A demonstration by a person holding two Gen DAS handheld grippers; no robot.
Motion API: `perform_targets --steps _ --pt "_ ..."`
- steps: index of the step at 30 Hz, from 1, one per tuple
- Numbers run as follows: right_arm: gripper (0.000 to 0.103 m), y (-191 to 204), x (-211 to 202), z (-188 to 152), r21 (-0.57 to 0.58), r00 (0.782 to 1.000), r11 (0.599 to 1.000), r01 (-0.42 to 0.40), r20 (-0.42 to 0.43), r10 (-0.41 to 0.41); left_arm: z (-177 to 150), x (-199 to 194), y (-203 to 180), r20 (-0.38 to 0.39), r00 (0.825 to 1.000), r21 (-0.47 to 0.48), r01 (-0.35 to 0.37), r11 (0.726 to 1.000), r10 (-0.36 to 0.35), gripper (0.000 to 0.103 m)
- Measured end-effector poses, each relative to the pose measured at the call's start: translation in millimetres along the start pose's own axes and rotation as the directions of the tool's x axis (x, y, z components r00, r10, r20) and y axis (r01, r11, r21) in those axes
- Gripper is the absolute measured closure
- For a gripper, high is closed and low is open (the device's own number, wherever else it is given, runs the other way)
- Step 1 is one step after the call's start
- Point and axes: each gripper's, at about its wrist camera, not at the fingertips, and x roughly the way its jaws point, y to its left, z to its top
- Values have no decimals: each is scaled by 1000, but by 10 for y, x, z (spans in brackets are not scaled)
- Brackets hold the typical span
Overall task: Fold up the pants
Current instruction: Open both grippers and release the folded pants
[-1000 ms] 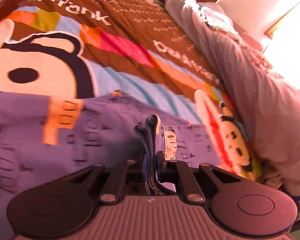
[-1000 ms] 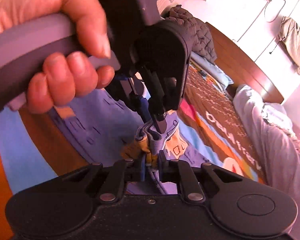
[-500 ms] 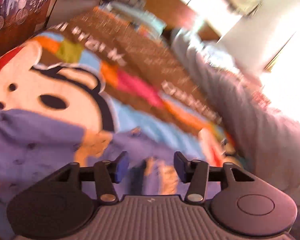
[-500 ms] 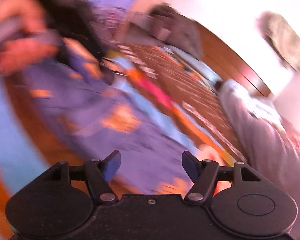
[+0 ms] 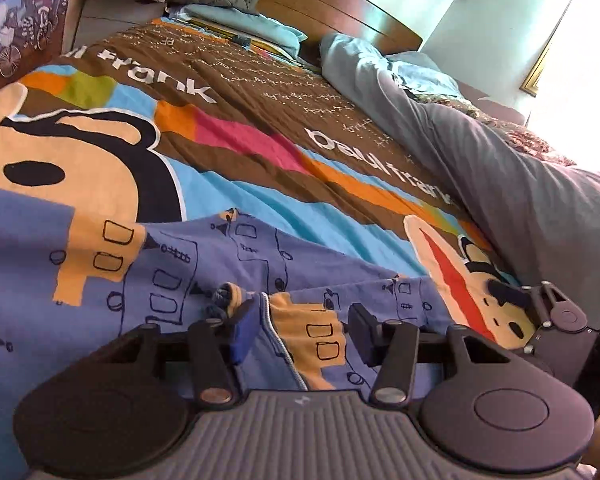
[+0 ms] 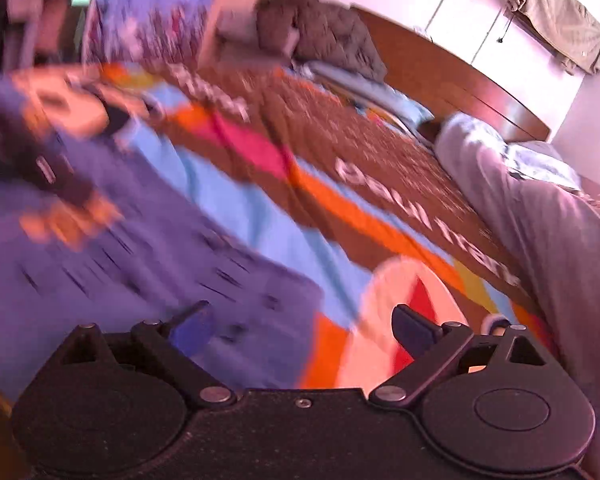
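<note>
Both of your tongs have just been opening and let go of the bunched cloth they pinched a second ago: the left tongs (image 5: 296, 334) stand half open with a fold of the pants (image 5: 188, 264) lying loose between the pads, the right tongs (image 6: 300, 326) gape wide and empty. The pants lie spread on the bed (image 5: 260, 184), stretching away to the left of both tongs, so your left hand is nearer.

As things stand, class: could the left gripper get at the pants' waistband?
Probably yes: the left gripper is open, the pants lie flat on the bedspread, and their waistband sits unobstructed between its fingers.
</note>
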Motion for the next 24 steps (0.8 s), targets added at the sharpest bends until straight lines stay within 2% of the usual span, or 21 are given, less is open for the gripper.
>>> perform_targets --steps 1,3,6,7,8,9,10,11,13,14,15,16,17,19,21,24 --pt "1 -37 16 -45 25 1000 999 22 -9 -21 -6 9 -28 0 1000 13 -10 1000 10 48" --pt "1 -187 46 -85 105 991 987 120 -70 -113 -9 16 -63 0 1000 36 -18 999 18 48" --pt "13 -309 -80 -51 150 956 951 270 -157 -247 22 -70 -2 -12 1000 -4 -1 1000 1 46" --pt "11 -316 -183 -46 165 961 951 261 -140 -239 28 -105 28 -19 1000 -36 17 999 -17 41" --pt "9 -300 -337 -48 181 974 959 217 -103 -201 8 -171 91 -27 999 -62 36 997 -38 38" --pt "3 -237 -491 -54 166 986 973 162 -74 -152 -1 -199 128 -35 997 -93 58 994 -62 35" --pt "1 -163 -562 -73 124 988 982 145 -76 -137 -21 -244 161 -40 996 -123 72 990 -77 35" --pt "1 -58 -604 -106 59 983 986 155 -104 -148 -40 -276 194 -43 996 -139 75 988 -82 35" --pt "1 157 -572 -234 -102 960 975 199 -180 -215 -90 -367 232 -47 995 -154 83 985 -91 35" --pt "1 187 -578 -275 -115 957 970 216 -174 -234 -116 -414 239 -42 996 -152 77 985 -85 35" --pt "1 184 -628 -274 -102 950 965 241 -177 -256 -142 -478 243 -40 998 -145 51 988 -57 23" --pt "1 173 -689 -245 -84 942 959 269 -183 -280 -175 -543 259 -59 998 -140 -12 990 4 19" --pt "1 170 -764 -218 -68 940 956 286 -173 -294 -203 -608 286 -49 999 -134 -16 991 9 19" --pt "1 181 -953 -147 -29 951 959 283 -120 -284 -286 -855 393 9 1000 -147 0 989 2 19" --pt "1 273 -1138 -65 -5 973 975 224 -62 -224 -353 -1108 507 59 998 -183 -13 983 24 18" --pt "1 501 -1238 65 5 990 990 141 -12 -141 -522 -1496 802 147 985 -300 -39 953 86 16"
